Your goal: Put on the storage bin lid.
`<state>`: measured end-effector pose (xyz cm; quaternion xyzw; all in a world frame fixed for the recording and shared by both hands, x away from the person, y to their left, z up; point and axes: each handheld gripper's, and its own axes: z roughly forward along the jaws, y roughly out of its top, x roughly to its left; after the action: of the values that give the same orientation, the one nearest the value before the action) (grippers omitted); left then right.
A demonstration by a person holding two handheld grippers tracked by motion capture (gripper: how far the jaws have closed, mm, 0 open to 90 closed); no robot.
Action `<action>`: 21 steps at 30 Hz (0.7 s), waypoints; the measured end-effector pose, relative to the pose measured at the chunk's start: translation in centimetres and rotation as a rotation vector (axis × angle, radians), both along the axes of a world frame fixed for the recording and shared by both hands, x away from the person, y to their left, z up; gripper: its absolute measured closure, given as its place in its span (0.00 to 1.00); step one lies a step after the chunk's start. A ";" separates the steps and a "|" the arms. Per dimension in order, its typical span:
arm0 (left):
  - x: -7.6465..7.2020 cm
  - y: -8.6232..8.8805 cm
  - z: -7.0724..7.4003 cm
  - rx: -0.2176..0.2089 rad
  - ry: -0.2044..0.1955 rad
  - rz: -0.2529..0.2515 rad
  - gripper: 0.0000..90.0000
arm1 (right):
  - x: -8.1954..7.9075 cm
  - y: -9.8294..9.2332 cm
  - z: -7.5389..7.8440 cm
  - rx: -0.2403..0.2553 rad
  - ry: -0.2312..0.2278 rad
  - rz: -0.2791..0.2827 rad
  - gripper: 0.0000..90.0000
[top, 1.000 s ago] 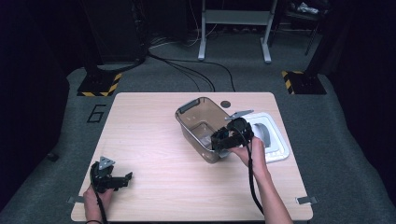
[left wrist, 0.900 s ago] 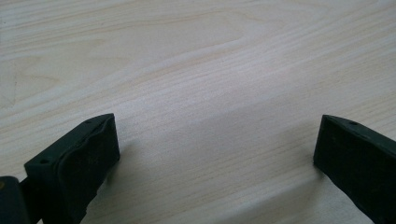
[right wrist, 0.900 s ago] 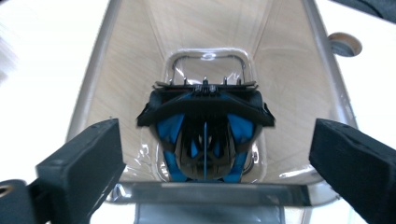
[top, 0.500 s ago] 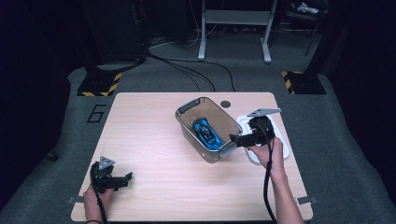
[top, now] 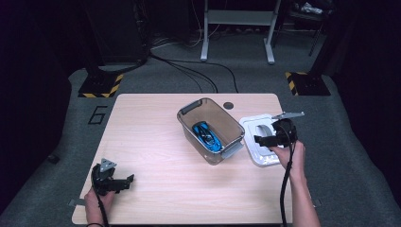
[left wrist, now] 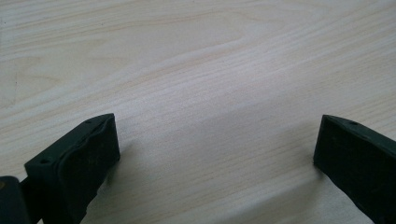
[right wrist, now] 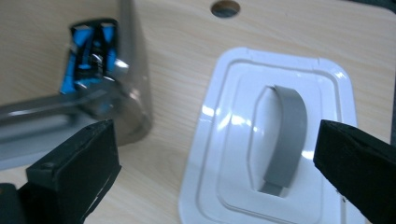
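Note:
A clear plastic bin (top: 189,108) with grey latches stands mid-table and holds a blue toy car (top: 206,135). Its white lid (top: 257,125) lies flat just to the right. My right gripper (top: 259,140) hovers over that lid, pointing left toward the bin. Its jaws have just been opening and stand open with nothing between them. In the right gripper view the lid (right wrist: 233,140) with its grey handle (right wrist: 286,135) lies between the jaws' line, and the car (right wrist: 88,51) shows through the bin wall (right wrist: 130,84). My left gripper (top: 127,179) rests open at the table's near left corner.
The wooden table (top: 151,127) has a round cable hole (top: 228,105) behind the bin. In the left gripper view bare wood (left wrist: 210,93) lies under the open left gripper (left wrist: 215,158). Dark floor, cables and stand legs surround the table.
My right gripper has drawn back from over the bin to the right, over the lid. The blue car now lies uncovered in the bin. The left gripper has stayed put.

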<state>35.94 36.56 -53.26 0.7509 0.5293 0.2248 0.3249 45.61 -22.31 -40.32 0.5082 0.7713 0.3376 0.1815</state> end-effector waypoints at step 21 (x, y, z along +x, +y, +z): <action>0.0 0.0 0.0 0.000 0.000 0.000 0.00 | 4.8 -2.2 -7.3 0.024 0.112 -0.177 0.30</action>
<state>35.94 36.56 -53.26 0.7509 0.5293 0.2246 0.3248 50.38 -24.49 -47.63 0.5948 0.7281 0.3003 0.1611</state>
